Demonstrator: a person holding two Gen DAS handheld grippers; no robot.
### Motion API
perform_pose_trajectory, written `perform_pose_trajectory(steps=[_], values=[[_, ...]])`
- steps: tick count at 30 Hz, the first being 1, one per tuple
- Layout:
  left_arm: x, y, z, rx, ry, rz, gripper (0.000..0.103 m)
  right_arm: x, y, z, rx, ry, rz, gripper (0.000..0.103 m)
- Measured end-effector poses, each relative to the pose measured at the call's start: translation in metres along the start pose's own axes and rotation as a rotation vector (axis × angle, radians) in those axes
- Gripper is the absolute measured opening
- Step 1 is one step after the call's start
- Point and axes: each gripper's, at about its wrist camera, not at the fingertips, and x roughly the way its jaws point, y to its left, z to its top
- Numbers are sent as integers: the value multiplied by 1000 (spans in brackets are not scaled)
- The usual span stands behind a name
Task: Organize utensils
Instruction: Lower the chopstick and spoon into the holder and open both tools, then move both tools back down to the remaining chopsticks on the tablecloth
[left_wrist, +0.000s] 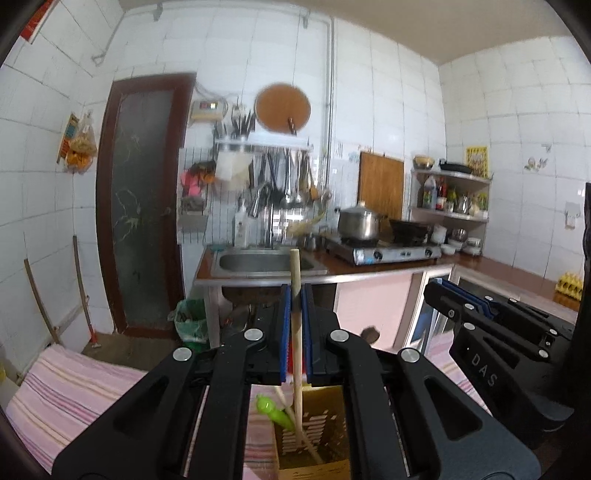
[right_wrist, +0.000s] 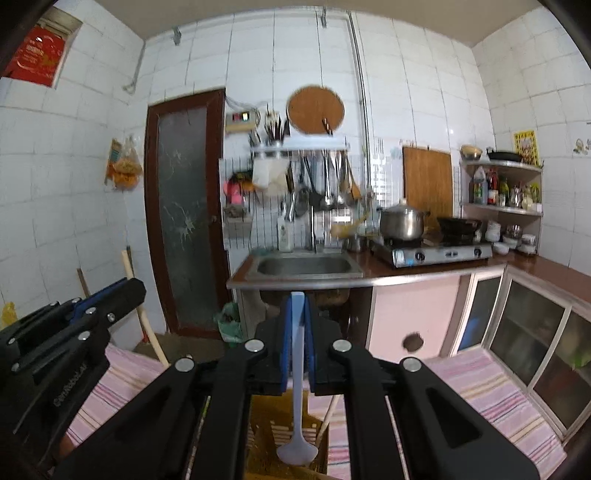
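Wooden stick clamped; blue spoon likewise, seemingly.

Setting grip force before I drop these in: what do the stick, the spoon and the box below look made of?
Stick: pale, matte, likely bare wood or bamboo.
Spoon: light blue, smooth and even, probably plastic or silicone.
Box: yellowish-brown, slotted wall, looks like wood or bamboo; blur leaves it open.

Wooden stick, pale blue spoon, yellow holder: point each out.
Wooden stick (left_wrist: 294, 273), left wrist view, upper shaft.
Pale blue spoon (right_wrist: 297, 451), right wrist view, bowl.
Yellow holder (left_wrist: 325, 424), left wrist view, slotted inner wall.
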Motion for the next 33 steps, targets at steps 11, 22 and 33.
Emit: perform_pose_trajectory(steps=[11,22,33], values=[[-25,27,-13,-13,30,77,81,1,-17,-22,-18,120,-60,60],[-90,45,-40,-13,134,152,98,-76,-41,-47,-33,160,-110,84],[-108,47,-101,-23,258,175,98,-93,-32,-118,-64,272,-114,92]])
